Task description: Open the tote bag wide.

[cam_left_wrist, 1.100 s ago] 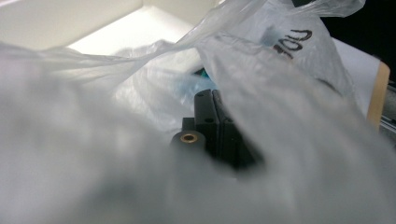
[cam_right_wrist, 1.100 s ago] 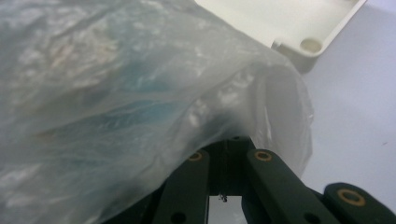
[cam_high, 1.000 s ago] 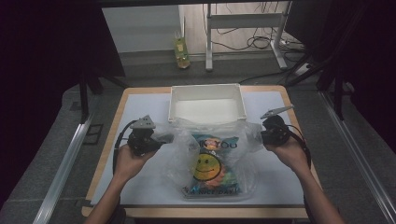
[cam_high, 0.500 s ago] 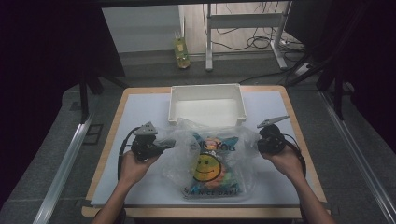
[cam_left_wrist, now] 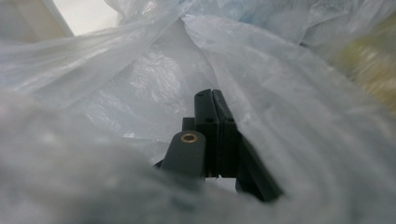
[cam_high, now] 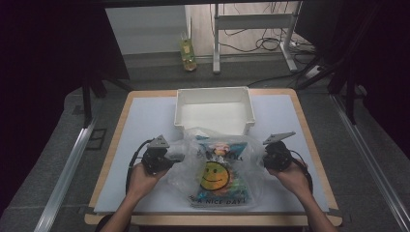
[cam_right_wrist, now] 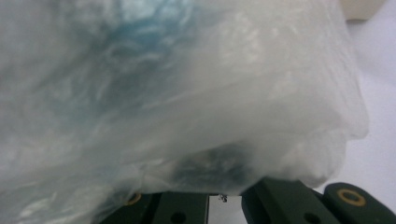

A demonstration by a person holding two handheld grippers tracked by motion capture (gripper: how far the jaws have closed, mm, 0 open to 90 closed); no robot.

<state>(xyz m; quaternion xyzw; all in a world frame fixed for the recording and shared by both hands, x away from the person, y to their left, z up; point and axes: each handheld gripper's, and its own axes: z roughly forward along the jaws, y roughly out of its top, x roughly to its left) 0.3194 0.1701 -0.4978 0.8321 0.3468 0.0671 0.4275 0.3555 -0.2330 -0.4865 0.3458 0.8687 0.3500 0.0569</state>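
On the white mat (cam_high: pixel 145 121), toward the near edge of the table (cam_high: pixel 115 145), I have the clear plastic bag (cam_high: pixel 217 169) with the yellow smiley face lying between my two tools. My left gripper (cam_high: pixel 175 157) sits at the bag's left side; through the left gripper view its black jaws are pressed flat together, with the bag film (cam_left_wrist: pixel 280 93) billowing all round them, so I read them as clamped on the film. My right gripper (cam_high: pixel 265 159) is at the bag's right side. From the right gripper view the film (cam_right_wrist: pixel 187 93) drapes over the jaw tips and hides the pinch, but the jaws are closed as far as they go, and the bag edge runs straight to them, so I take it as gripping the bag too.

Just behind the bag, the white bin (cam_high: pixel 215 111) stands with its front wall close to the bag's far edge; whether they touch I cannot tell. Bare mat lies open to the left of my left hand (cam_high: pixel 142 179) and to the right of my right hand (cam_high: pixel 292 176), and a narrow strip remains before the near table edge.
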